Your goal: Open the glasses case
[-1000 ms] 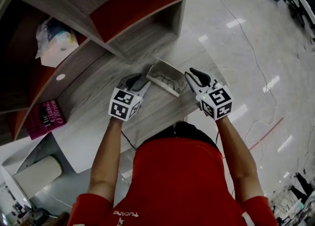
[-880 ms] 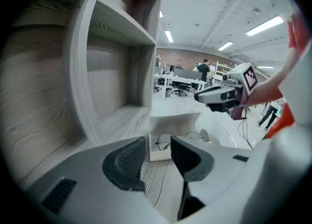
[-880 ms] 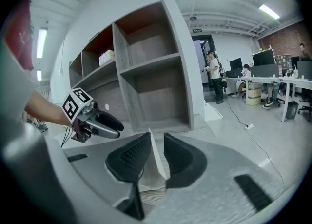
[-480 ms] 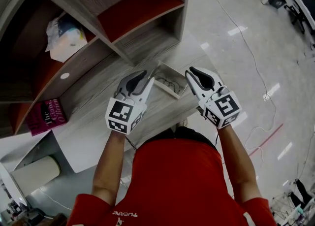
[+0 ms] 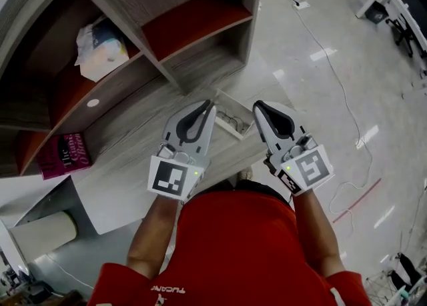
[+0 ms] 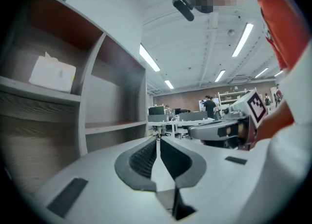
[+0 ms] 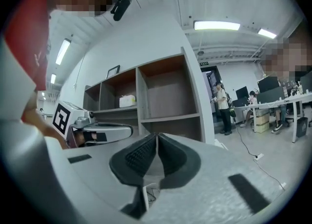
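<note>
"Glasses case (image 5: 230,115): where does it sit?"

"On the wood-grain bench (image 5: 127,148), near its edge and below the shelf unit (image 5: 200,15). In the head view it shows between the tips of the two grippers. It looks open already: a pale hollow faces up with something thin and dark inside, likely the glasses."

"And the jaws?"

"On the left gripper (image 5: 207,105) the jaws have just been closing and now stand almost together, with nothing between them. The right gripper (image 5: 257,106) is the same: just closing, pads nearly met, empty. Both point level and are clear of the case."

"So what makes this step go well?"

"I'd judge the opening done, so the care is in leaving. Keep both grippers off the raised lid, since a knock could snap it down. Check that the lid holds up by itself. If it drops, pin the base with one gripper and lift the front lip with the other."
</note>
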### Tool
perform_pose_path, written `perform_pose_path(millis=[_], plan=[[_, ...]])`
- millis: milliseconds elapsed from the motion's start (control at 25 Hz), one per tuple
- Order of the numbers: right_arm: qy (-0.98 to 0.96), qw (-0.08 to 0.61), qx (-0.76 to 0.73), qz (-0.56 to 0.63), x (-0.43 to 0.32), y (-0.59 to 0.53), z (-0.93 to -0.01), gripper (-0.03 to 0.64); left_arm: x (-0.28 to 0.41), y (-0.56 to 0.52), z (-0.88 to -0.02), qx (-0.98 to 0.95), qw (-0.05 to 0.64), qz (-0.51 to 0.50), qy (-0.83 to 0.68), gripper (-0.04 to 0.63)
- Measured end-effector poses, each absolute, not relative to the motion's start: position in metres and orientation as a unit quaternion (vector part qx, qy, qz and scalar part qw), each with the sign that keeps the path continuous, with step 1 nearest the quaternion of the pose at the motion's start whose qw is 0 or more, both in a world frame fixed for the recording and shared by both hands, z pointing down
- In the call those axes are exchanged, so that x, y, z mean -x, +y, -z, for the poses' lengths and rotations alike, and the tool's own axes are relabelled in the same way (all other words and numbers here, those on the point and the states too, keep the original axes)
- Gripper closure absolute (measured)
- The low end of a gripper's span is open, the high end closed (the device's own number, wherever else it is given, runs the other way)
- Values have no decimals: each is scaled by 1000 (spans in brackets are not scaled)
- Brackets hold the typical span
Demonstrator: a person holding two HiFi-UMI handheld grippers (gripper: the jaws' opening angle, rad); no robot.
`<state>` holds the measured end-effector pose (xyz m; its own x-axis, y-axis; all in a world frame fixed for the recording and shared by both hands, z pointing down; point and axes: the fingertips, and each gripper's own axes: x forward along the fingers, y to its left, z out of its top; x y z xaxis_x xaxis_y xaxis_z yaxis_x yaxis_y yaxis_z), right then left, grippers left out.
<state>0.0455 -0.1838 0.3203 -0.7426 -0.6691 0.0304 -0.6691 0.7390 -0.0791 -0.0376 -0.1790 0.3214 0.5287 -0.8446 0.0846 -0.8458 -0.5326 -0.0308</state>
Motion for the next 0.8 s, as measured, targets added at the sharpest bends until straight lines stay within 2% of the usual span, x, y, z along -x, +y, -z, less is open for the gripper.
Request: perform_pose_path(millis=[280,800], plan=[[932,33,359,25,-43,-169,-298,612,38,-168,-294,-874,-26,-13,-486,584],[930,19,367,11,-44,-161,-302,614,40,-161,-292,-871,-34,-9,-490,587]])
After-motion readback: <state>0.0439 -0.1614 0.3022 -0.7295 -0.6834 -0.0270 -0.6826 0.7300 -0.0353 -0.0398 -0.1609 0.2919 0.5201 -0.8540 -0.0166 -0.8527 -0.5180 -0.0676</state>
